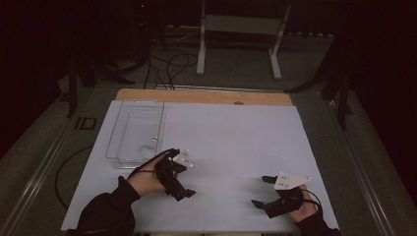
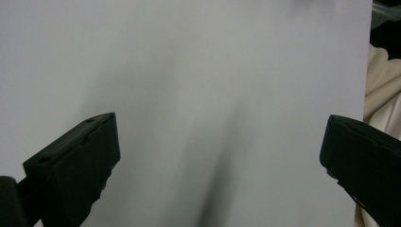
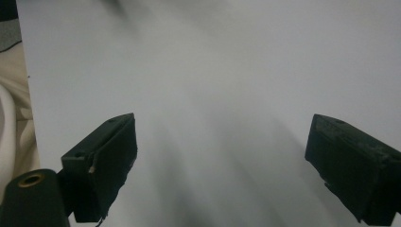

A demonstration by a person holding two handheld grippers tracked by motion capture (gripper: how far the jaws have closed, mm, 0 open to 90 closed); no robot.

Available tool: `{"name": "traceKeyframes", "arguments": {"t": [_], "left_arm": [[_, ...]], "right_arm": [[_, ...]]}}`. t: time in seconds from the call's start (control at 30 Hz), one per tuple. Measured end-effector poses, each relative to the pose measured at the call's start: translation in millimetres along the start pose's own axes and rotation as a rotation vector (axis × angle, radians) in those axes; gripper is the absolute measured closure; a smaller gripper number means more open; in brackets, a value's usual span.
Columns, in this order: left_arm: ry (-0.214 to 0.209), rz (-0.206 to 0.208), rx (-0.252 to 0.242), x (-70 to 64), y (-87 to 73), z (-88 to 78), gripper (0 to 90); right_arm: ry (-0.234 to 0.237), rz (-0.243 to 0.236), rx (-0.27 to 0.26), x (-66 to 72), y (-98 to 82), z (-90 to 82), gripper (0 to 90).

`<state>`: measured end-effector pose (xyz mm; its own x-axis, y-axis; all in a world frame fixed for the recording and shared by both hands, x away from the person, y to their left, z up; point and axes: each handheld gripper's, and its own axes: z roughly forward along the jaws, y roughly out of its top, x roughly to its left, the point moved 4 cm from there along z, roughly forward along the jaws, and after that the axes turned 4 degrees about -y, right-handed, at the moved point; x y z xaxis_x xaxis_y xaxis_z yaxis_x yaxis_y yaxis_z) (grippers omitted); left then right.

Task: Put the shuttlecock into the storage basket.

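Two hand-held grippers over a white sheet (image 1: 231, 142) covering the tabletop, seen from the high view. The left gripper (image 1: 181, 189) sits near the front-left of the sheet, held by a hand (image 1: 147, 179) in a dark sleeve; its jaws point toward the person's edge of the table and stand spread, nothing btwn them. In the left gripper view the same two black jaws rise well apart w/ bare white sheet in the gap (image 2: 220, 156), and cream-coloured cloth (image 2: 380, 90) shows past the sheet's edge at right.

The right gripper (image 1: 263, 191) is at front-right, grey three-cornered plate on top, jaws aimed left across the sheet and likewise spread wide, empty. The right gripper view confirms: jaws far apart, plain sheet btwn them (image 3: 220, 161), cream cloth (image 3: 14, 109) at the left border.

A clear plastic tray (image 1: 129, 147) lies at the sheet's left side, just beyond the left gripper and apart from it. Inside, near the tray's front-right corner, rests a small clear object (image 1: 150, 146), too faint to identify. A strip of wooden table edge (image 1: 206, 96) shows at the far side; cables (image 1: 167, 69) and a white frame stand (image 1: 241, 29) are on the floor behind.
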<state>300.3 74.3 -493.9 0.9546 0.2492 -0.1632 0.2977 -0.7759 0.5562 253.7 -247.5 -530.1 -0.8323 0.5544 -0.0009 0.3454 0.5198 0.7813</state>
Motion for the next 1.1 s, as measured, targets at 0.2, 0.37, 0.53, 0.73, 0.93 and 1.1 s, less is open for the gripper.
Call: {"name": "traceKeyframes", "arguments": {"t": [0.2,0.37,0.53,0.73,0.93,1.1], "left_arm": [[-0.008,0.001,0.002,-0.8,-10.9,0.3,0.1],[-0.001,-0.013,-0.002,-3.0,-20.9,0.7,0.1],[0.005,-0.008,-0.008,-4.9,-29.6,-3.0,0.1],[0.003,-0.033,-0.028,-8.7,-41.4,-5.1,0.1],[0.001,-0.04,-0.031,-11.6,-53.4,-6.2,0.1],[-0.003,-0.058,-0.052,-12.5,-63.1,-8.1,0.1]], "right_arm": [[-0.001,-0.011,0.001,0.8,0.4,0.5,10.0],[-0.002,-0.013,-0.001,1.2,0.5,0.7,10.0],[0.002,-0.014,0.0,1.8,0.5,0.9,10.0],[0.007,-0.018,0.008,2.5,0.3,1.2,10.0],[0.011,-0.017,0.005,2.6,0.5,1.1,10.0],[0.006,-0.015,0.006,2.3,0.2,0.7,10.0]]}}
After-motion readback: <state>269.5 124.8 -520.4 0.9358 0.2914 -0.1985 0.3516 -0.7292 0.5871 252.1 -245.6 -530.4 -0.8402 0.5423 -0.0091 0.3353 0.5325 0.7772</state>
